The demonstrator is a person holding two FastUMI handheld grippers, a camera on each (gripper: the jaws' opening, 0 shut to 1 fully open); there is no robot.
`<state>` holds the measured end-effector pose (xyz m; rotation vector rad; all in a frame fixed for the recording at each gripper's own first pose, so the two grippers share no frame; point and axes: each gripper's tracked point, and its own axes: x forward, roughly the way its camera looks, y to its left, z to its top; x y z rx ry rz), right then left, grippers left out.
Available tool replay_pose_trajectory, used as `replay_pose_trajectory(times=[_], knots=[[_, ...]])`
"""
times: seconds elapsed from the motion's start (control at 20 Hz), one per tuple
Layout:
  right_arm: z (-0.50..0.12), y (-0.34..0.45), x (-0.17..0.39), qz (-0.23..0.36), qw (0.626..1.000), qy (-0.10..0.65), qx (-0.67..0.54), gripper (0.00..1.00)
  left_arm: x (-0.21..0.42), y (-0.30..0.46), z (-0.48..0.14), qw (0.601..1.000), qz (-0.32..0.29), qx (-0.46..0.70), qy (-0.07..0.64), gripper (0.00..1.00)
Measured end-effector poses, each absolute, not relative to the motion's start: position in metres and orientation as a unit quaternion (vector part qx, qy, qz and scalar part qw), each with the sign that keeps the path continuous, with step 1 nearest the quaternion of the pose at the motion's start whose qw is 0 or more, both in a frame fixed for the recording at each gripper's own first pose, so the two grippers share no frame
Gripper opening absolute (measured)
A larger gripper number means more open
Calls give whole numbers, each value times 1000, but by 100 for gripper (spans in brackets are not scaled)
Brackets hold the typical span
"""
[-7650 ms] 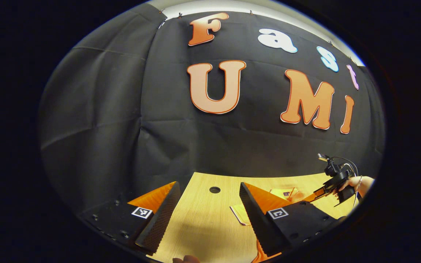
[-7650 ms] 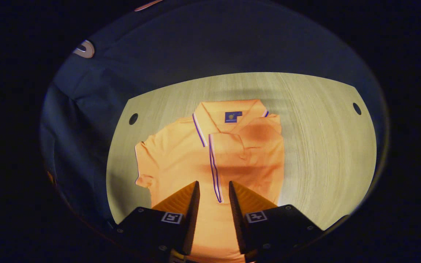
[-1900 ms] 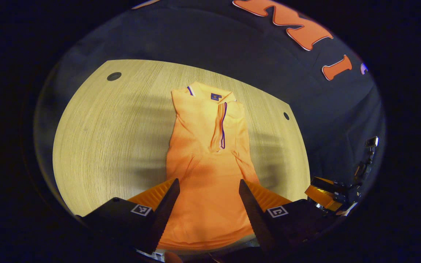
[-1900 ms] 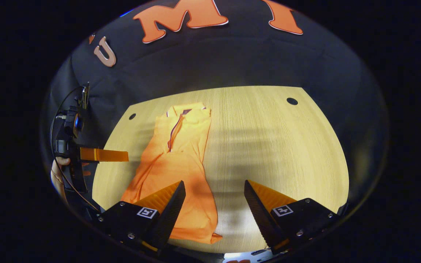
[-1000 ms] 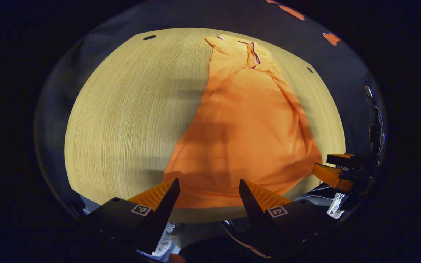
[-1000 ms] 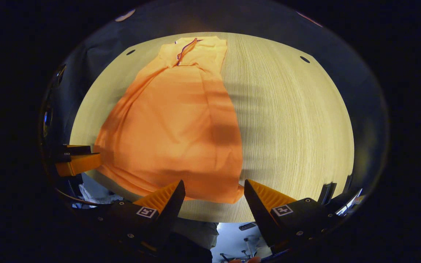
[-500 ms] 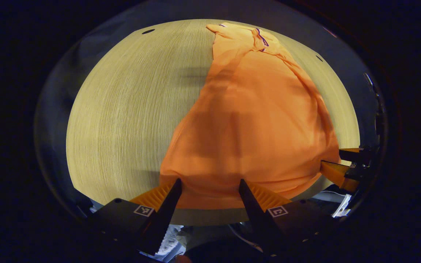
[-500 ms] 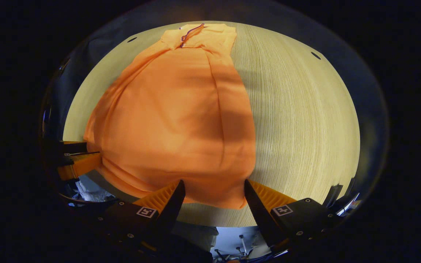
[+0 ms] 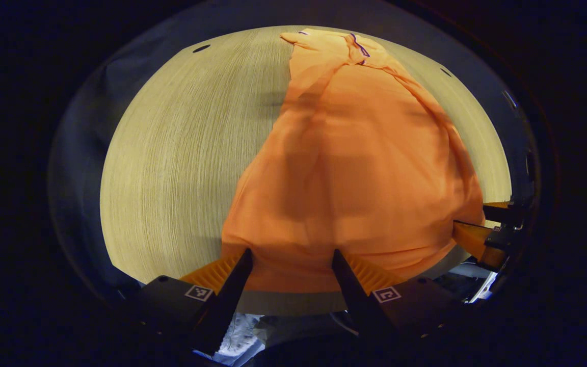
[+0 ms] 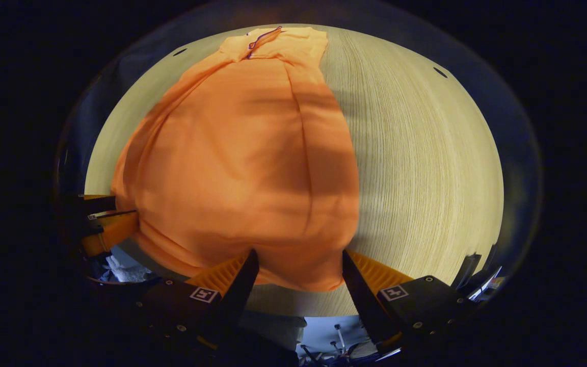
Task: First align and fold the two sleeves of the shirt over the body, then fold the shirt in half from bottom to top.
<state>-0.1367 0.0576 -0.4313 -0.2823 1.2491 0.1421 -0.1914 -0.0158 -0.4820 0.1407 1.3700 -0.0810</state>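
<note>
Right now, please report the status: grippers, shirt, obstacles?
Left gripper and right gripper open at bottom hem. Orange polo shirt flat on pale wooden table, sleeves folded in. Nothing in the way.

A pale wood-grain tabletop [image 9: 181, 153] carries an orange shirt [image 9: 354, 168] lying flat, collar toward the far edge, hem at the near edge, with dark round holes near the far corners.

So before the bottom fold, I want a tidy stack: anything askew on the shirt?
Nothing badly off. The shirt lies flat on the table, narrowed with its sides folded in. Only its hem ripples slightly near the table's edge.
</note>
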Motion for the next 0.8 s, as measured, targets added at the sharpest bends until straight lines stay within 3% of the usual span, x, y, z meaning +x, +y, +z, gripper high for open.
replay_pose_trajectory(times=[0.05, 0.1, 0.15, 0.25, 0.3, 0.35, 0.4, 0.45, 0.8], knots=[[-431, 58, -137, 57, 798, 587, -122, 98, -190, -16, -479, 778, -42, 68, 624, 95], [-431, 57, -133, 39, 801, 587, -110, 94, -187, -17, -481, 785, -41, 62, 614, 75], [-427, 58, -136, 31, 803, 586, -99, 60, -186, -20, -479, 791, -38, 57, 608, 54], [-427, 66, -134, 47, 813, 575, -80, 28, -185, -24, -481, 794, -39, 58, 604, 18], [-428, 73, -135, 61, 816, 571, -68, 21, -182, -25, -480, 798, -52, 64, 597, 11], [-426, 74, -137, 73, 817, 568, -68, 9, -184, -25, -480, 798, -54, 60, 598, 9], [-426, 73, -137, 75, 821, 563, -66, 10, -181, -27, -477, 801, -62, 55, 593, 1], [-432, 74, -135, 80, 821, 562, -61, 1, -184, -28, -479, 798, -68, 42, 597, 1], [-394, 80, -124, 102, 834, 538, -63, 0, -174, -38, -452, 804, -90, -7, 587, 1]])
